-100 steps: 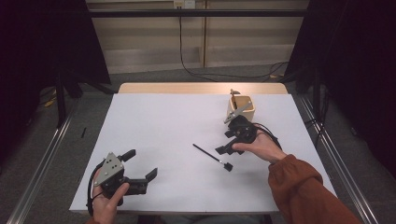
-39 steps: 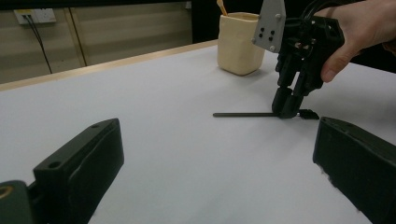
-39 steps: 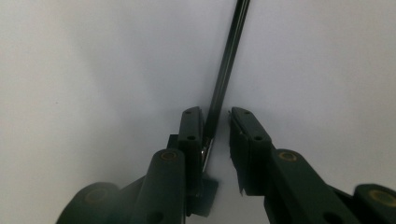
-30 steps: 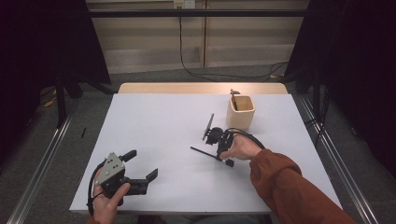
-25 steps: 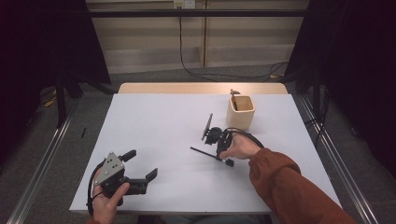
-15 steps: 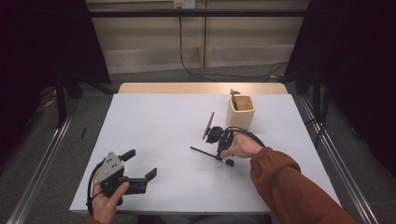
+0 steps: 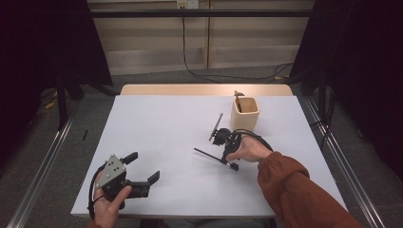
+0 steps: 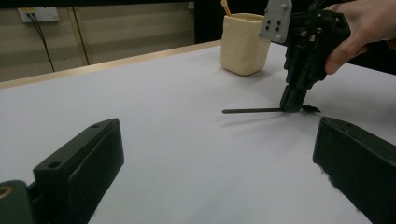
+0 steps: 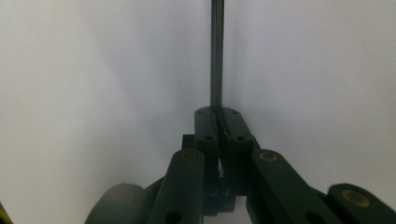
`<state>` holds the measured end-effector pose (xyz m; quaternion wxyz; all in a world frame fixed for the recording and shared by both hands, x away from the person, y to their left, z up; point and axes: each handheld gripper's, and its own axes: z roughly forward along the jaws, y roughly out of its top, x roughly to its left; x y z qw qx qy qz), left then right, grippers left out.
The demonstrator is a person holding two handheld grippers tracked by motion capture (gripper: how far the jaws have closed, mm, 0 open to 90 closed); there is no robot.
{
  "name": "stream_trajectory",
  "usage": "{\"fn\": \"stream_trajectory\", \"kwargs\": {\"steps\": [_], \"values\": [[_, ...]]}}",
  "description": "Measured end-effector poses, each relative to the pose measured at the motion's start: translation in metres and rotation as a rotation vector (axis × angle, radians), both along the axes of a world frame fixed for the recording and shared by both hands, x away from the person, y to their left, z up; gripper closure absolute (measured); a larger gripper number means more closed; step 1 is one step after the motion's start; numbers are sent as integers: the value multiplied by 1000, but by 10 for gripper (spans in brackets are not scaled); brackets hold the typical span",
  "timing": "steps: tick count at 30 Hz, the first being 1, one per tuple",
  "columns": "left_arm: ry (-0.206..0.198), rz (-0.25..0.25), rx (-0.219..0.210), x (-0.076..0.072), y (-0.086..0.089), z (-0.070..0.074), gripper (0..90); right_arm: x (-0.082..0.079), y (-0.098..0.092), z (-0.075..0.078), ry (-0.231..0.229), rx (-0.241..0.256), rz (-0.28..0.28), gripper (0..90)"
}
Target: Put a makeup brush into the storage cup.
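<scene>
The right gripper (image 7: 227, 151) has its jaws pressed together on a thin black stick (image 7: 205, 154), which runs straight out from between them in the right gripper view (image 9: 216, 51). The stick lies low on the white table (image 7: 161, 128), and seen from the left gripper view (image 8: 252, 111) it stretches out flat from the jaw tips, which point down at the sheet. I cannot tell whether it rests on the surface or is just off it. The person's right hand (image 7: 251, 148) wraps the gripper's body, orange sleeve (image 7: 294, 190) trailing back. Just beyond stands a cream cup (image 7: 244, 113) with something sticking out of it. Well apart, at the near left edge, the left gripper (image 7: 142, 172) sits with its jaws spread wide, gripping nothing, held by the left hand (image 7: 107, 206).
</scene>
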<state>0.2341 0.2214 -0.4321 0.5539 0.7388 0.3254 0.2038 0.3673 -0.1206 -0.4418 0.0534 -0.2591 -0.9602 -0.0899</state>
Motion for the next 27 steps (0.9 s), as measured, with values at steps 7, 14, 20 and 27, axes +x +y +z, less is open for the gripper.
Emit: {"fn": "stream_trajectory", "kwargs": {"steps": [7,14,20,27], "values": [[2,1,-2,0,0,0,19,0,-10,10,-22,60,-38,867],[0,6,-3,0,0,0,19,-3,-19,15,-37,128,-82,867],[0,6,-1,0,0,0,19,-5,-25,15,-68,156,-108,866],[-1,8,-2,0,0,0,19,-6,-35,20,-103,221,-141,867]]}}
